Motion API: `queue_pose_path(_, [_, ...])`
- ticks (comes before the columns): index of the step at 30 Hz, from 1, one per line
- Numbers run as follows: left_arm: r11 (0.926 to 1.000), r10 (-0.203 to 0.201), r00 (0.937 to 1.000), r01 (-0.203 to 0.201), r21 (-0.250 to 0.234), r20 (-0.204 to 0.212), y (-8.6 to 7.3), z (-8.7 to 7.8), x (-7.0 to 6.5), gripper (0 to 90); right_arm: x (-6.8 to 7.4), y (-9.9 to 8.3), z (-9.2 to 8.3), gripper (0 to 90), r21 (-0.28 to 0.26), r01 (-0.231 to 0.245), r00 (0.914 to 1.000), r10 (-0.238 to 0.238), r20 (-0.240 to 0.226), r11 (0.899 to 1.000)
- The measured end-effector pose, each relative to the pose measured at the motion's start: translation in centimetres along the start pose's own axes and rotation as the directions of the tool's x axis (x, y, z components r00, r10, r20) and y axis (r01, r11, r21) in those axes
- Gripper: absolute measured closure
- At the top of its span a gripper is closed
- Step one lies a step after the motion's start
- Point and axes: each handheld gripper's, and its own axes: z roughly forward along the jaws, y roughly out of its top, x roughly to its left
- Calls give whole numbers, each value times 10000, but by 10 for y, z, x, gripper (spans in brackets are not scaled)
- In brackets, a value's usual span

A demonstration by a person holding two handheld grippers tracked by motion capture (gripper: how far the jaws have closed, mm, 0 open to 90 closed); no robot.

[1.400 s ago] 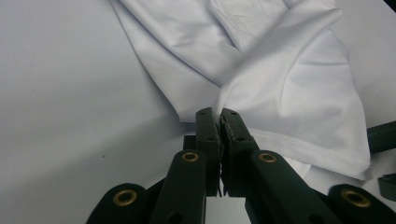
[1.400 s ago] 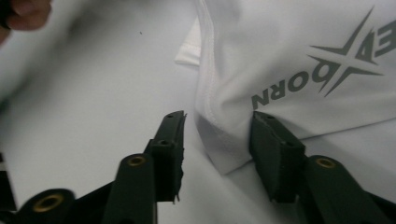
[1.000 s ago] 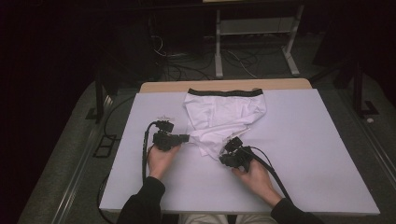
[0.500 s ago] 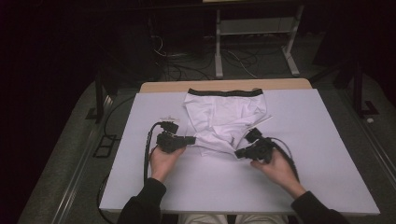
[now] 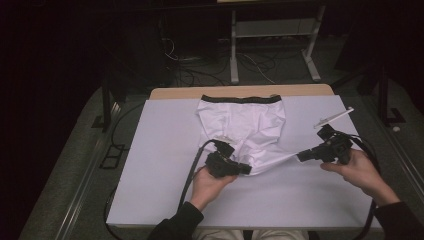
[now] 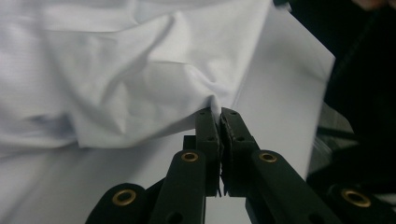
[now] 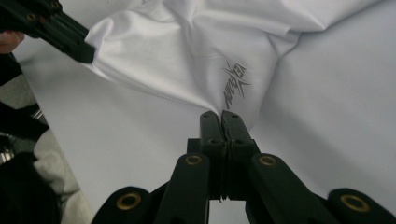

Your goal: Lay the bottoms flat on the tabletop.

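Spreading a pair of white cotton briefs with a black elastic waistband (image 5: pixel 241 125) flat on a pale lilac-white surface (image 5: pixel 160 150). Item: briefs, lying mid-surface toward the far edge, waistband straight and square to that edge, near hem drawn out to either side. Left tongs (image 5: pixel 244 170) clamped tight on the near-left corner of the hem, a small peak of cloth pinched between the closed jaws in the left gripper view (image 6: pixel 219 116). Right tongs (image 5: pixel 302 156) clamped likewise on the near-right corner, raised a little off the surface and pulled well out to the right, cloth stretched into a taut point; closed jaws and a grey printed logo (image 7: pixel 236 83) just beyond them in the right gripper view (image 7: pixel 223 119). Condition: upper part smooth; soft folds and creases remaining across the middle and the left leg. Progress, as judged: both corners secured and the stretch well under way, roughly past the midpoint. Outstanding: lowering the hem flat, easing out the remaining wrinkles, releasing both grips. Background: dark floor with cables and a metal-framed stand (image 5: pixel 272 35) beyond the surface.
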Motion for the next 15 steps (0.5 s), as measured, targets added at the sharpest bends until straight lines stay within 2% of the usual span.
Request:
queue_pose_path(5, [9977,133,9979,-175,657,630,-6,27,-19,864,-7,-22,-9,874,411,89,10000,-90,15,9991])
queue_pose_path(8, [9944,215,9964,-297,1015,817,-9,38,-27,865,-11,-37,-8,874,479,-104,9999,105,-17,9988])
queue_pose_path(15, [9925,202,9945,-324,1180,1032,-10,54,-34,864,-17,-70,-13,873,432,-457,9989,460,-54,9980])
